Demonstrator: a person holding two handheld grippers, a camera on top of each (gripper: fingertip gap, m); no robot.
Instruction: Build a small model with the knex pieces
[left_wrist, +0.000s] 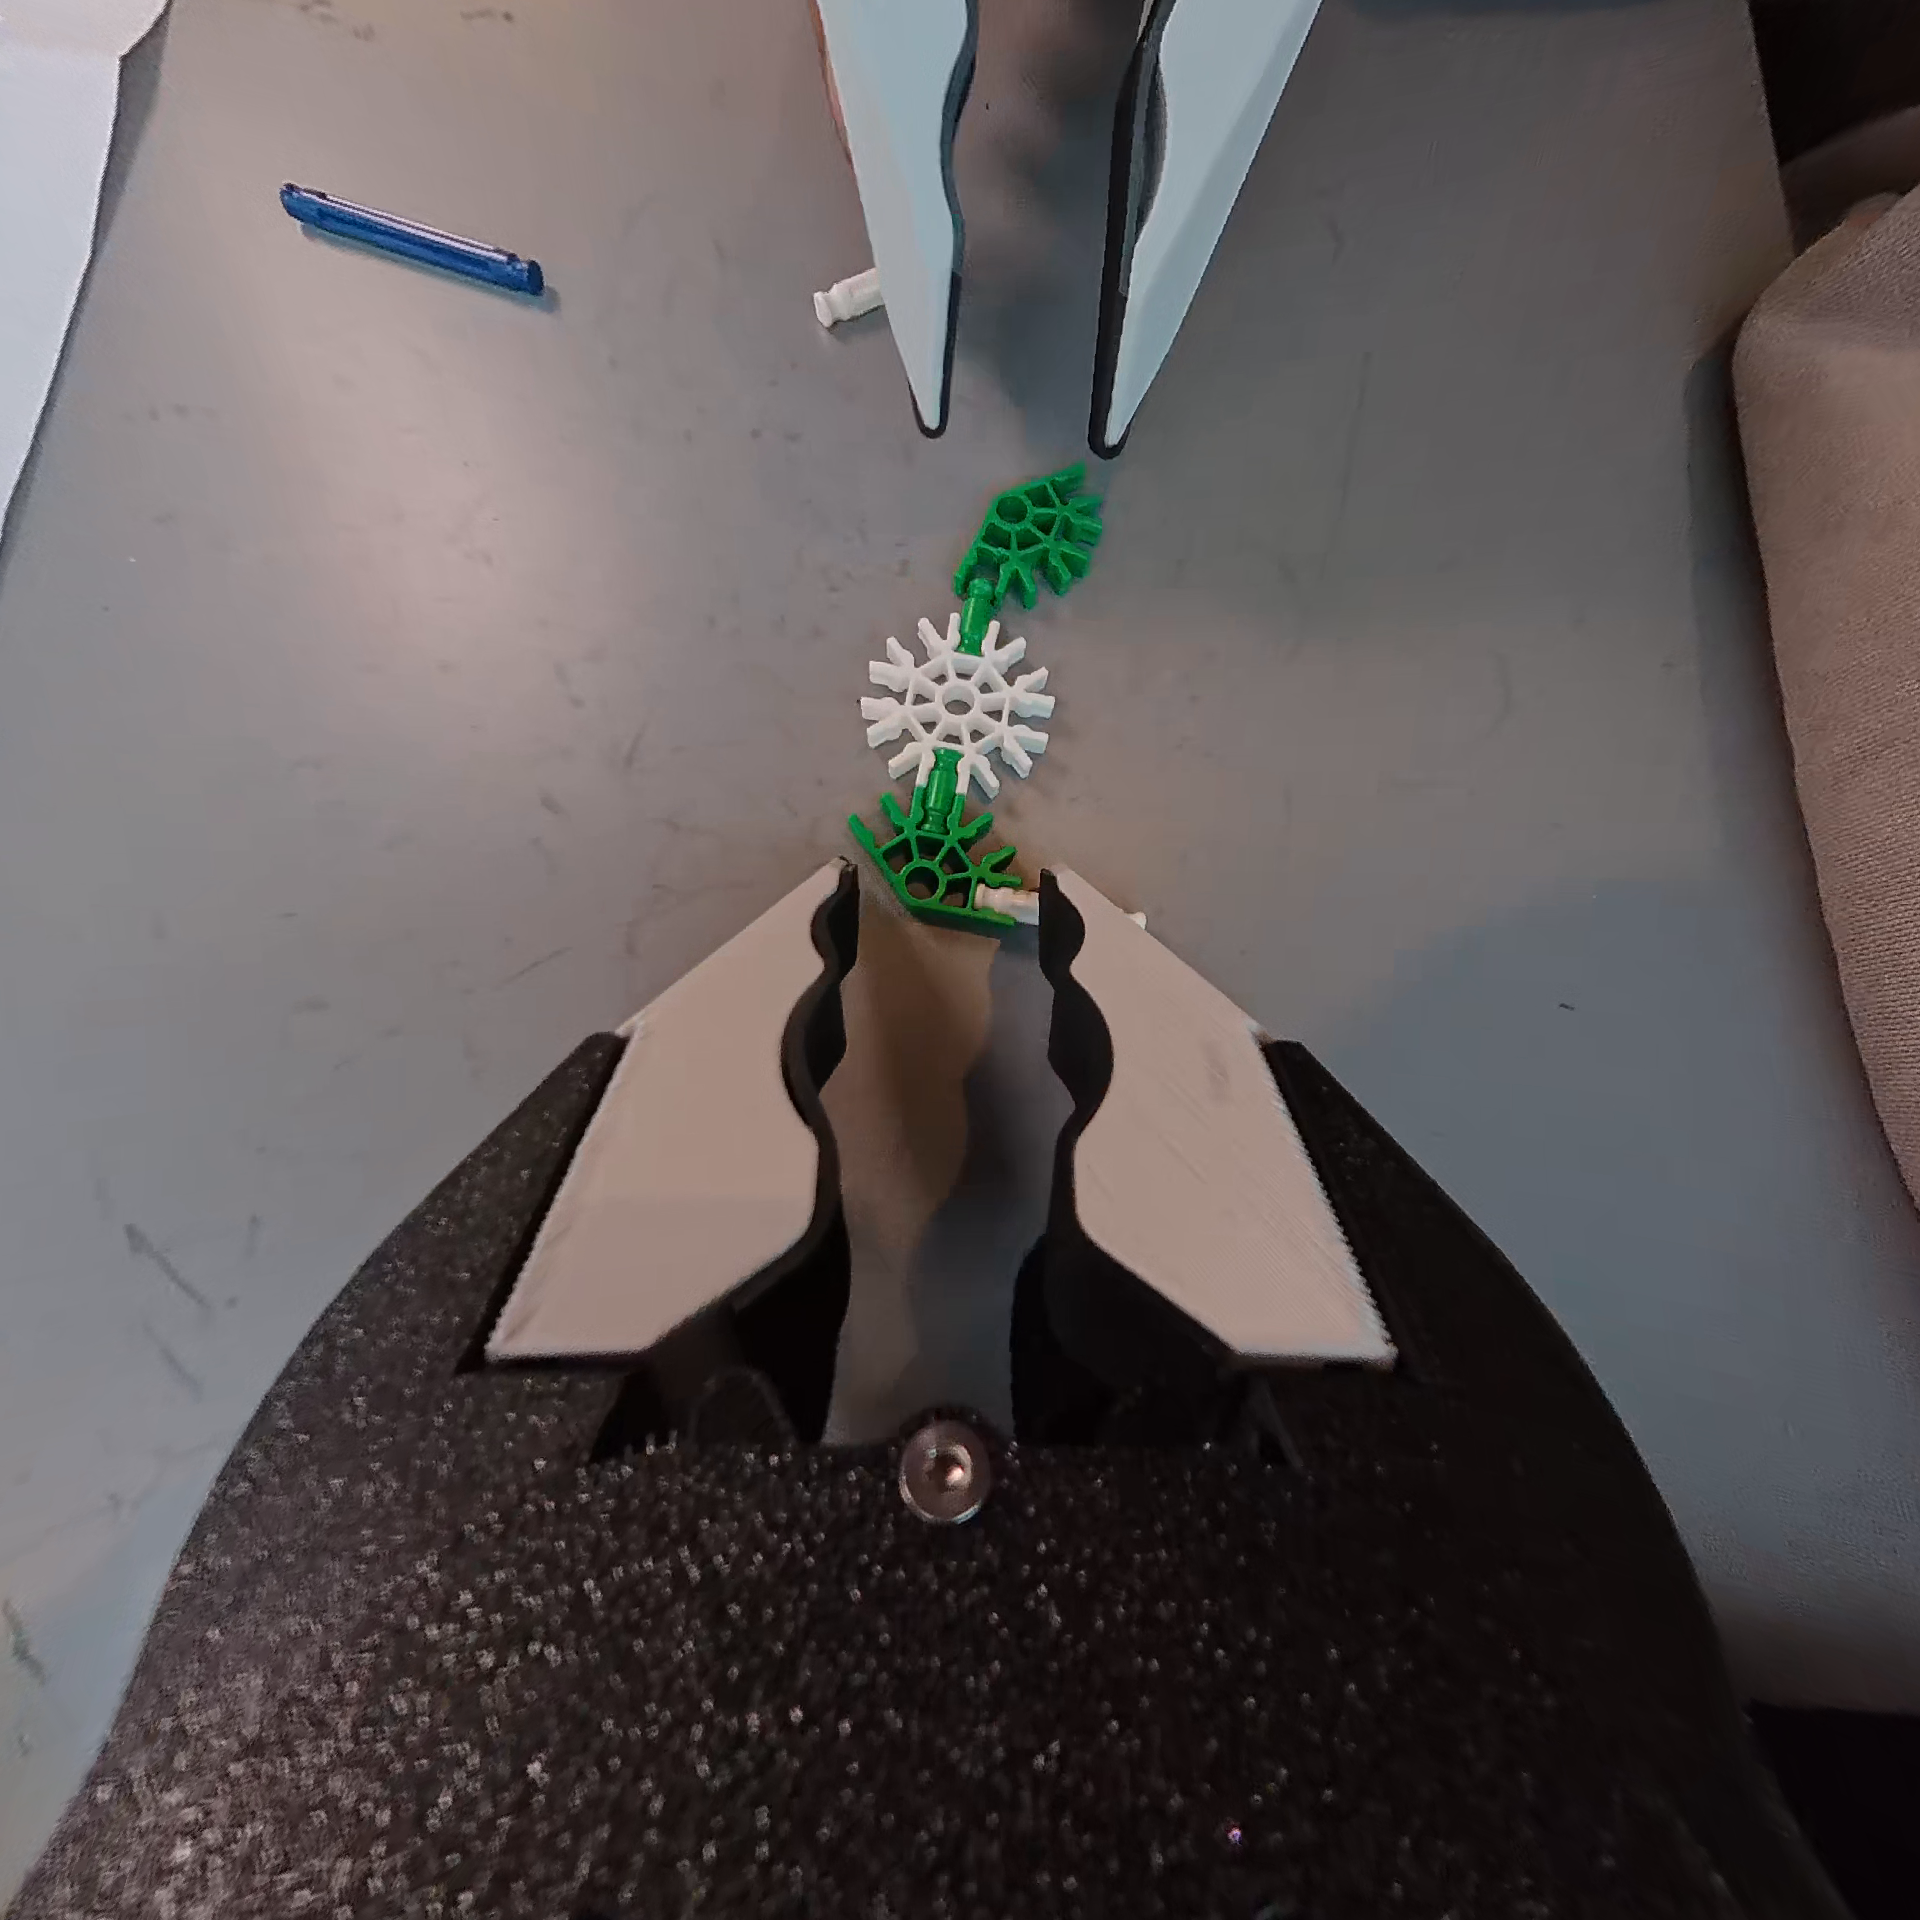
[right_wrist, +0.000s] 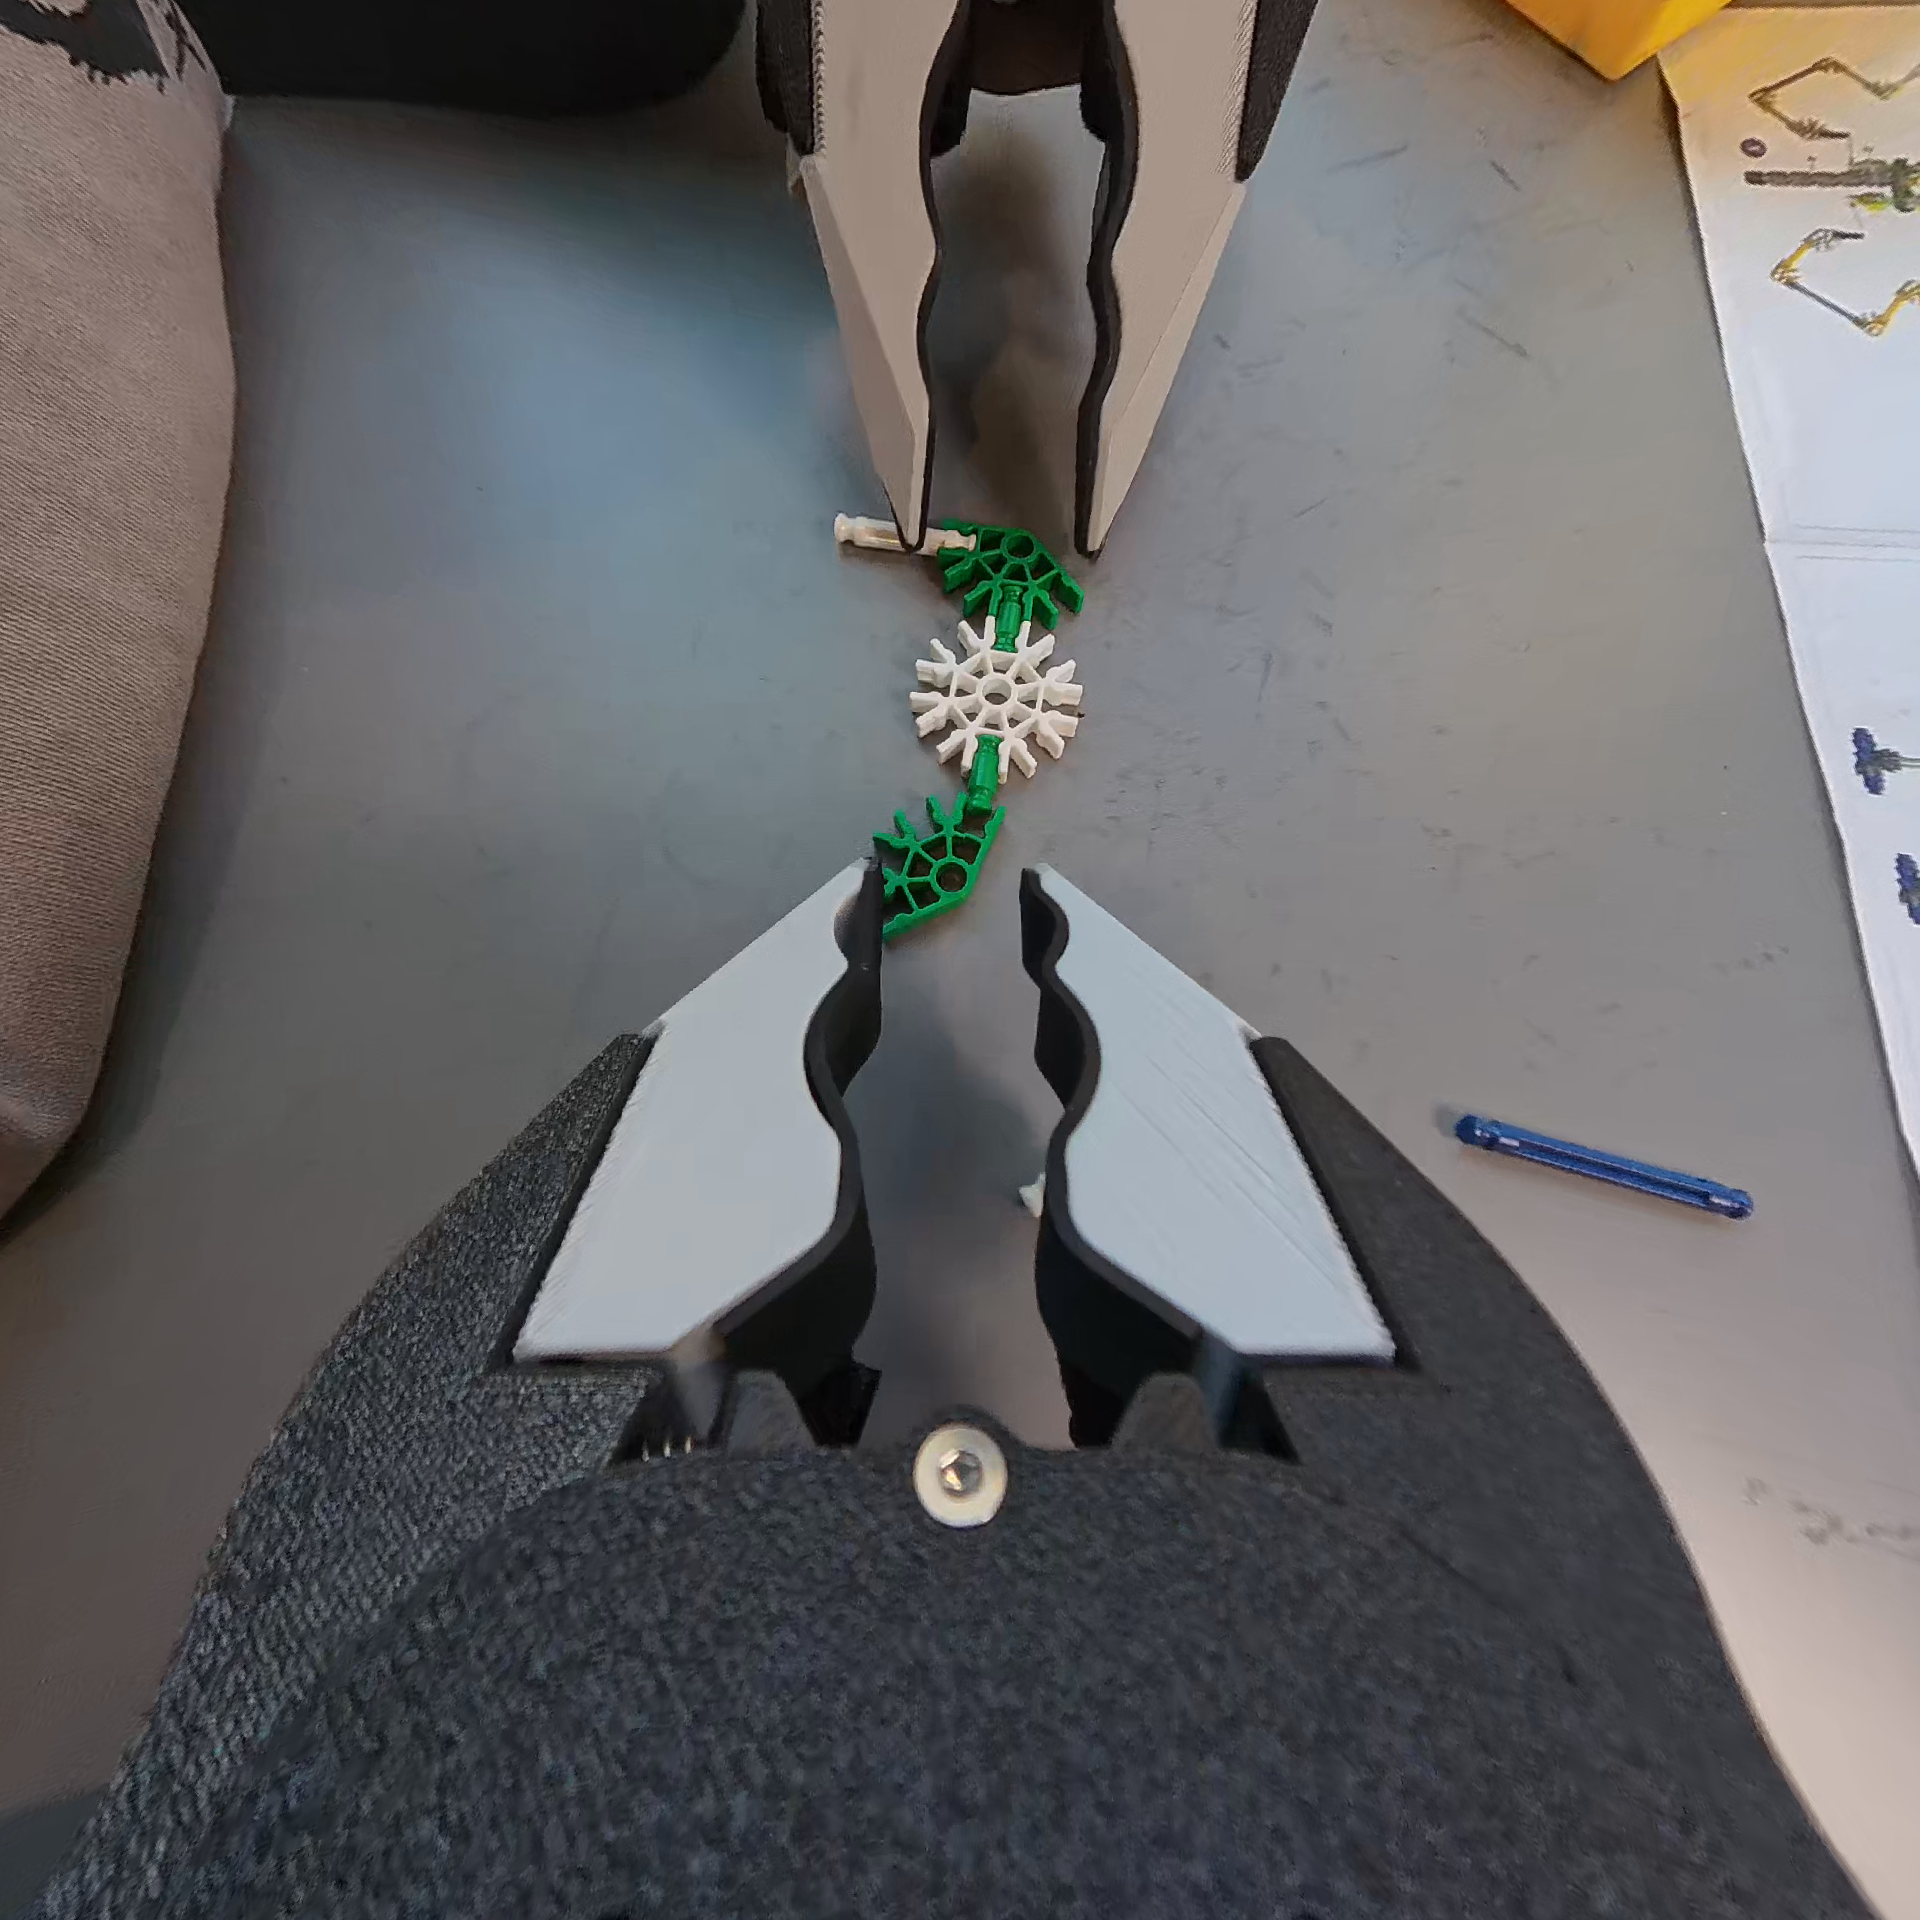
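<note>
Left hand-held gripper (left_wrist: 948, 883) open at chain's (left_wrist: 961, 707) near connector (left_wrist: 930, 878); right hand-held gripper (right_wrist: 945, 883) open at opposite end. Blue rod (left_wrist: 410, 241), white rod (left_wrist: 847, 301) loose on tabletop (left_wrist: 416, 727).

Connector chain (left_wrist: 961, 707) on table (left_wrist: 416, 727) between left gripper (left_wrist: 948, 894) and right gripper (left_wrist: 1018, 436).

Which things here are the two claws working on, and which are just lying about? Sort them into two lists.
Between the claws:
- left claw, open
- right claw, open
- white wheel piece
- near green piece at the left claw
- far green piece at the right claw
- short white peg in the near green piece

Lying about:
- blue rod
- loose white peg
- printed sheet
- grey table
</note>
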